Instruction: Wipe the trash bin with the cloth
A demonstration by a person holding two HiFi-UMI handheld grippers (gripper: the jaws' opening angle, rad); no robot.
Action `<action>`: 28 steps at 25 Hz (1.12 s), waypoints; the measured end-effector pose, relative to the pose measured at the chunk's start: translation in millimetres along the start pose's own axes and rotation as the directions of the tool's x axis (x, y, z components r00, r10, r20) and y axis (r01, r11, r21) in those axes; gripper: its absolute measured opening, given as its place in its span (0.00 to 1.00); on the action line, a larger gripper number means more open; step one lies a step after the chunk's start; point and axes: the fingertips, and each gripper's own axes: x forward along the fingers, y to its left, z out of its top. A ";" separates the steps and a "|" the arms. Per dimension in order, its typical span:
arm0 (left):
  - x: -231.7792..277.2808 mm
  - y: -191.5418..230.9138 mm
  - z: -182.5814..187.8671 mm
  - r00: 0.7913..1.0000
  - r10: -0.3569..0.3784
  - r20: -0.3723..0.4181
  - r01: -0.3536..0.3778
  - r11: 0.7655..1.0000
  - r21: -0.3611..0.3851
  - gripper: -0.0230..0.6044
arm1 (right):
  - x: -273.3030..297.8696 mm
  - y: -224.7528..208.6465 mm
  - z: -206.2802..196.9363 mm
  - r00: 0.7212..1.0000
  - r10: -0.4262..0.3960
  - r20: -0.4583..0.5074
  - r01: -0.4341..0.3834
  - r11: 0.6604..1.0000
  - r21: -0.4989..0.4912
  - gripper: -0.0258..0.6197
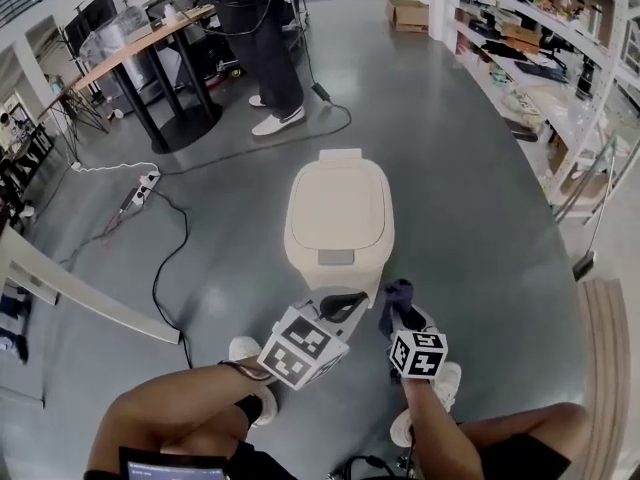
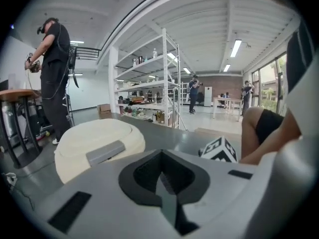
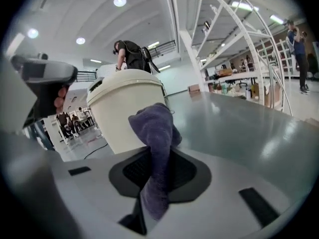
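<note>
A cream trash bin [image 1: 339, 216] with a grey lid latch stands on the grey floor straight ahead, lid closed. My right gripper [image 1: 399, 314] is shut on a purple cloth [image 1: 397, 297] just right of the bin's near side; the cloth [image 3: 156, 133] sticks up from the jaws, with the bin [image 3: 124, 108] close behind it. Lower left of the bin's front, my left gripper [image 1: 343, 307] is shut and holds nothing. Along its jaws, the left gripper [image 2: 162, 177] looks at the bin's lid [image 2: 94, 142], a little apart from it.
A person [image 1: 262, 38] stands at a table [image 1: 130, 53] behind the bin. A power strip [image 1: 146, 182] and cables lie on the floor to the left. Shelving [image 1: 545, 58] lines the right side, and a wooden bench [image 1: 612, 368] sits at the near right.
</note>
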 end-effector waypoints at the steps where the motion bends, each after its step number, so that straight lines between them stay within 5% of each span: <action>1: 4.8 -8.1 6.0 1.000 -0.013 -0.005 0.013 1.000 0.004 0.03 | -1.5 -5.6 2.9 0.999 0.016 -0.049 -0.015 1.000 0.028 0.16; 4: 19.3 -24.2 28.3 0.999 -0.038 -0.017 0.039 0.999 0.014 0.03 | -7.6 -16.3 21.2 0.988 0.094 -0.119 -0.079 0.988 0.130 0.16; 9: 35.0 -39.3 77.8 1.000 -0.026 -0.007 0.026 0.998 0.059 0.03 | -39.8 -21.9 72.8 0.986 0.166 -0.011 -0.155 0.942 0.298 0.16; 17: 16.3 -26.6 137.3 0.990 0.143 0.009 -0.142 0.988 -0.052 0.03 | -66.7 -14.0 119.0 0.958 0.285 -0.037 -0.251 0.893 0.373 0.16; 22: -8.6 -28.3 167.4 0.982 0.178 0.054 -0.184 0.975 0.121 0.03 | -73.2 -14.3 138.7 0.942 0.319 -0.103 -0.248 0.869 0.428 0.16; 25: -17.6 -20.9 173.4 0.974 0.222 0.041 -0.225 0.970 0.089 0.03 | -71.0 -24.7 142.3 0.946 0.297 -0.127 -0.209 0.862 0.461 0.16; 28: -14.1 -16.4 170.2 0.957 0.288 0.032 -0.289 0.952 0.095 0.03 | -60.8 -17.3 150.2 0.940 0.332 -0.071 -0.250 0.819 0.517 0.16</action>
